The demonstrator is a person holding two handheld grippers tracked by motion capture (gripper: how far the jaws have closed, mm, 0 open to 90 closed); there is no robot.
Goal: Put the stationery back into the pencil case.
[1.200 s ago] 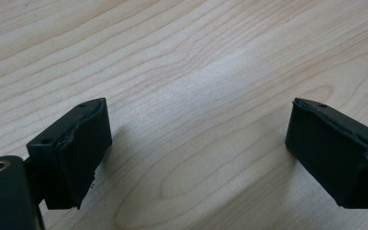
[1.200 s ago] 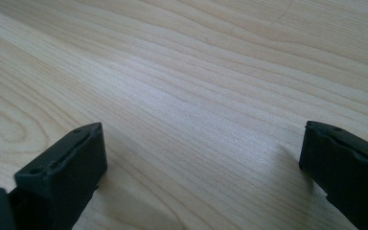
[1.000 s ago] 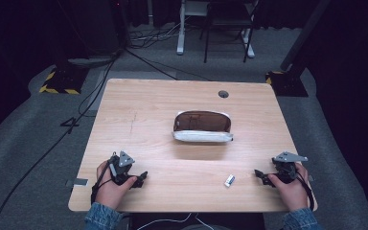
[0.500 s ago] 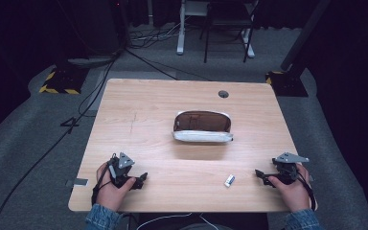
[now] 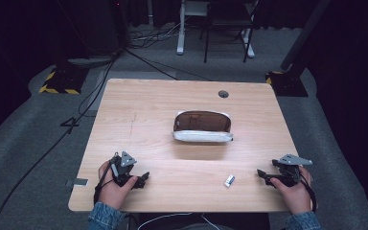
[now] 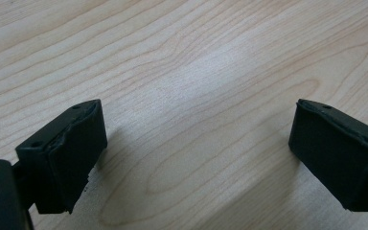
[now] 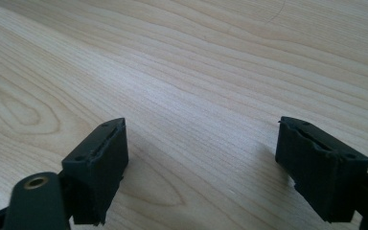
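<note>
Over a pale wooden worktop (image 5: 143, 110) on grey carpet in a dark room.
From above, a brown-and-white pouch (image 5: 202, 127) lies mid-worktop; a small white object (image 5: 229, 180), too small to identify, lies near the right gripper (image 5: 263, 175). Left gripper (image 5: 143, 178) rests near the front edge. Left gripper view: jaws wide, nothing between. Right gripper view: jaws just been closing, bare wood between.

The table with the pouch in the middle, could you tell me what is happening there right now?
A person rests a gripper in each hand on the near edge of the table. The left gripper is open over bare wood. The right gripper has just been closing its jaws, with nothing between them. A small white object lies near it, and the open pouch sits untouched.
</note>
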